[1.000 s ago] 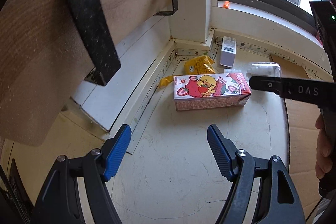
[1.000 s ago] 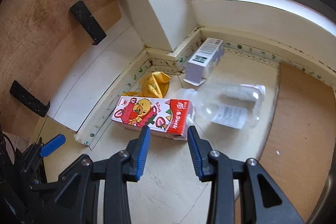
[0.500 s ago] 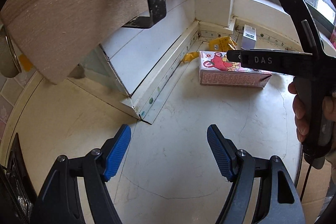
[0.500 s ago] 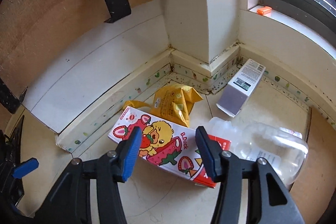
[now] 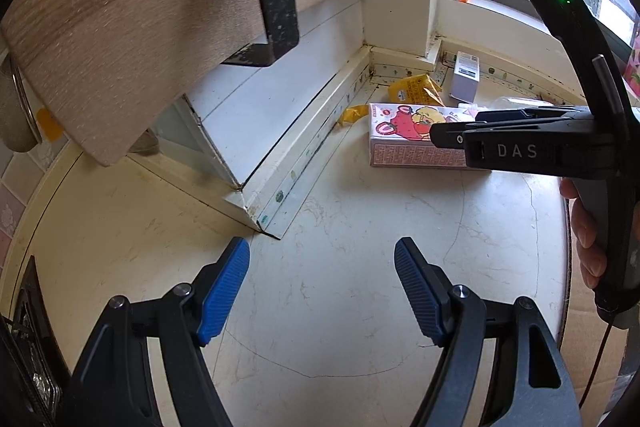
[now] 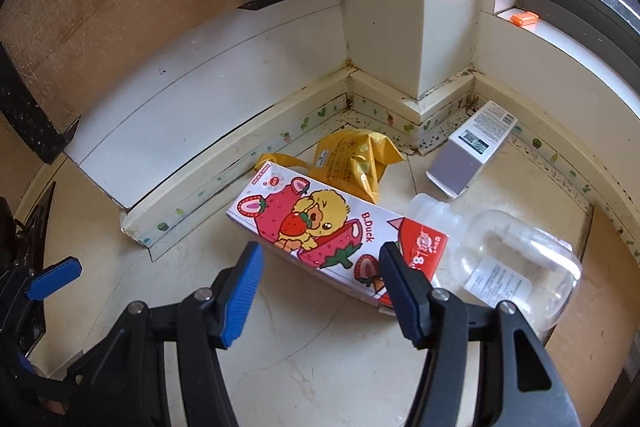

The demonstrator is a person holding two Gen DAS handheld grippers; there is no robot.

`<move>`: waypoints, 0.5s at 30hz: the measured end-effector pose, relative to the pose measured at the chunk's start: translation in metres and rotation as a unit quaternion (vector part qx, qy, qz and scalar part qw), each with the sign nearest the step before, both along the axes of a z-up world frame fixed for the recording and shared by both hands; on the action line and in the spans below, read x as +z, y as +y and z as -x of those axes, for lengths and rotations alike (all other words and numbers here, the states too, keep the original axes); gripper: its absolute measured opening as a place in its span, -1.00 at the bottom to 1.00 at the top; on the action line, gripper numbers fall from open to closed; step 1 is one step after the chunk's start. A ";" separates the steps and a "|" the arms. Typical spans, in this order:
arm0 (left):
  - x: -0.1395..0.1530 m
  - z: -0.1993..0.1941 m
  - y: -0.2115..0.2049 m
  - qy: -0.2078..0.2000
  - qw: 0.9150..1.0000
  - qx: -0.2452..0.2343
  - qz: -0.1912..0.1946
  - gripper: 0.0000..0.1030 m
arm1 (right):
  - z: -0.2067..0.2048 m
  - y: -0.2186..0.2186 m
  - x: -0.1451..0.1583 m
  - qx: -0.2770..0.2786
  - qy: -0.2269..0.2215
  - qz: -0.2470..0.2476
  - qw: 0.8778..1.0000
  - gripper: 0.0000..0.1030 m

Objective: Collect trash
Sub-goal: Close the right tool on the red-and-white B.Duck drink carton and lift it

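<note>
progress: nothing collected yet; all trash lies on the floor (image 6: pixel 320 379) in the far corner.
right tool (image 6: pixel 320 281): jaws opening, empty, just short of the strawberry carton (image 6: pixel 320 227).
left tool (image 5: pixel 322 291): apart, empty, well back.
left to do: carton, yellow wrapper (image 6: pixel 356 163), white box (image 6: pixel 472 147), clear bottle (image 6: pixel 512 259).
containers: bottle looks empty, uncapped; no bin in view.
</note>
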State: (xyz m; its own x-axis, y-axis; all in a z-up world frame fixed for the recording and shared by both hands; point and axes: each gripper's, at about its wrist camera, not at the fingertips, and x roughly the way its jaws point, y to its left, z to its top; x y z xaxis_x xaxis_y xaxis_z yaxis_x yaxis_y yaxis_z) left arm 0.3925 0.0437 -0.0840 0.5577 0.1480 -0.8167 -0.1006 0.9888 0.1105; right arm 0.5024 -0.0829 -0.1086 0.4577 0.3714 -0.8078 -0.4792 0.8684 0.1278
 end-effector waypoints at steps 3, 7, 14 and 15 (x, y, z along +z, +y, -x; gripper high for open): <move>0.005 0.000 -0.005 -0.009 1.000 0.003 -0.001 0.42 | -0.002 -0.008 -0.001 -0.009 0.001 -0.003 1.000 0.18; 0.022 0.006 -0.011 -0.032 0.999 0.009 -0.008 0.42 | -0.003 -0.016 0.003 -0.005 0.024 -0.029 0.999 0.17; 0.069 0.019 -0.026 -0.073 0.997 -0.002 -0.029 0.42 | 0.013 -0.019 0.044 0.023 0.037 -0.079 0.996 0.17; 0.075 0.018 -0.029 -0.077 0.996 -0.007 -0.032 0.42 | 0.016 -0.019 0.053 0.030 0.036 -0.084 0.995 0.17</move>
